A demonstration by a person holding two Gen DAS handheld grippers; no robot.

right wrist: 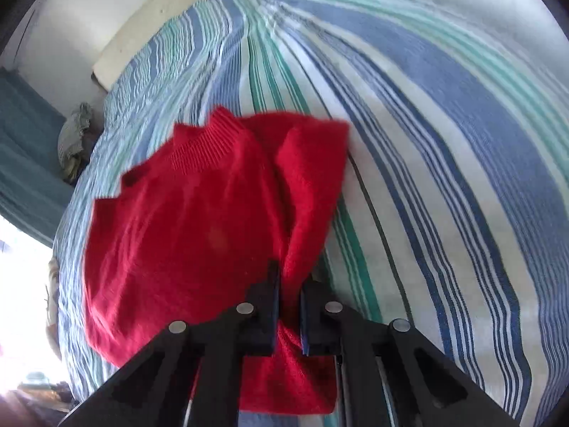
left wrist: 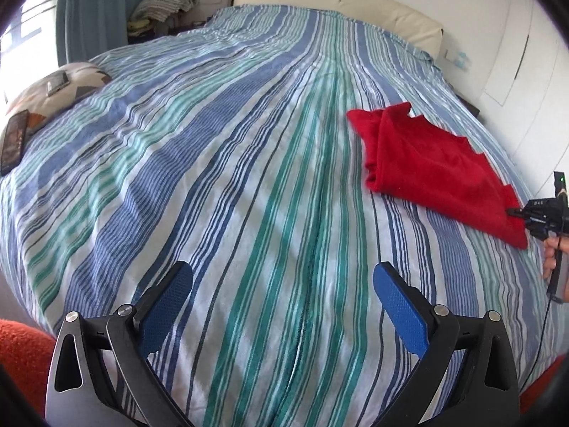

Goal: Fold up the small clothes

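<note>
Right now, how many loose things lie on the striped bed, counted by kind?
Red garments: 1, the red sweater, pinched by the right claw.
Patterned cushions: 1.
Flat dark devices: 2, one on the cushion, one nearer the bed's edge.
Total: 4.

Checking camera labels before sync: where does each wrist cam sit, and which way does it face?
Left wrist: on the open left gripper above the blue, green and white striped bedspread, facing the cream headboard; its two blue-padded fingers show, plus the right gripper and hand at the right edge.
Right wrist: on the right gripper, looking over the red knitted sweater it is shut on; black fingers show.
Shared: sweater, bedspread, headboard.
</note>
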